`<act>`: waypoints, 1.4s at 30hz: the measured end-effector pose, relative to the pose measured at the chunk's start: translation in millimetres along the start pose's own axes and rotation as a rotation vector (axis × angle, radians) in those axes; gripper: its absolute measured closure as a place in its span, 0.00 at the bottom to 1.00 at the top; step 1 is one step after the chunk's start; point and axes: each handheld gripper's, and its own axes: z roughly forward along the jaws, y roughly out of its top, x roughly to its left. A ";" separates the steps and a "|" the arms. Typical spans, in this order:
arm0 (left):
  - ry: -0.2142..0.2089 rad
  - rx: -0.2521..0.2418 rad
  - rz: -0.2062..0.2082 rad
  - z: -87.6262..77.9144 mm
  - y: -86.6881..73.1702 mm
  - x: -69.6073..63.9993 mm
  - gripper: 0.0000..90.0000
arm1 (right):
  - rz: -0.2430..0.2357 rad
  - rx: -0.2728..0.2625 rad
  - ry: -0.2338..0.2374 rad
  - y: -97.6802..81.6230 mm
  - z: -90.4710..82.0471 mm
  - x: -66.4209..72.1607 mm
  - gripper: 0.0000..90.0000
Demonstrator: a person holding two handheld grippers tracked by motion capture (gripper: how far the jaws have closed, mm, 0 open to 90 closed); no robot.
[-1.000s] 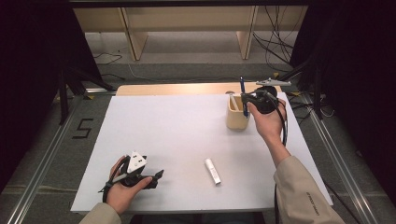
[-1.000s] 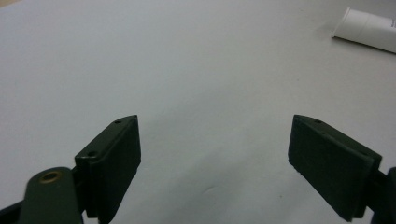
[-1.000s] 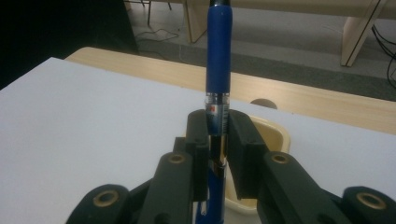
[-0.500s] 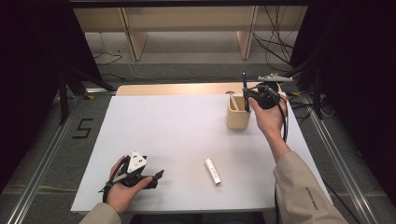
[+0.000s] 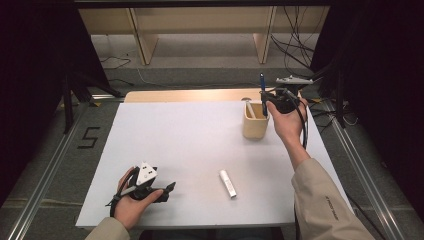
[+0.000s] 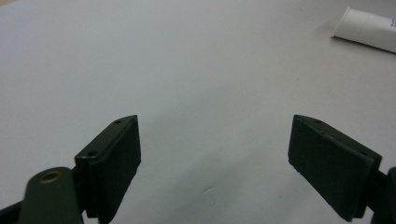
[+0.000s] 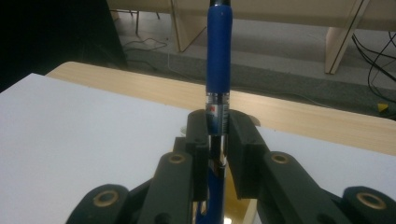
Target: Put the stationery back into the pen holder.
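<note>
While clamped upright in right hand-held gripper (image 5: 263, 95): blue pen (image 7: 218, 56), above beige holder (image 5: 254, 122), seemingly undropped. Left hand-held gripper (image 6: 215, 163): wide, empty. White tube (image 5: 227, 183): loose on counter (image 5: 190, 145).

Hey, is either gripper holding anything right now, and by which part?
The right gripper grips a blue pen upright, on its clear barrel just below the blue grip. The left gripper is open and holds nothing.

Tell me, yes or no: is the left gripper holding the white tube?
No: the left gripper is open with nothing between its fingers, and the white tube lies apart on the table.
</note>
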 end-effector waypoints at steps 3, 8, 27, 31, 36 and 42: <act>0.000 0.000 0.000 0.0 0.0 -0.1 0.19 | 0.000 -0.006 -0.002 0.0 1.9 -0.7 0.88; 0.000 0.000 0.000 0.0 0.0 0.0 0.19 | -0.003 -0.011 -0.008 -0.7 6.0 -2.1 0.88; -0.001 0.000 0.000 -0.1 -0.1 0.0 0.19 | -0.009 -0.015 -0.020 -4.7 19.4 -3.5 0.88; 0.000 -0.002 0.000 0.0 -0.1 0.1 0.19 | -0.010 -0.016 -0.021 -5.1 20.6 -3.4 0.88; -0.001 0.000 0.000 -0.1 0.0 -0.1 0.19 | -0.012 -0.011 -0.023 -6.7 22.5 -2.8 0.88; -0.001 0.000 0.001 0.0 -0.1 0.1 0.19 | -0.018 0.001 -0.021 -9.5 25.7 -2.1 0.88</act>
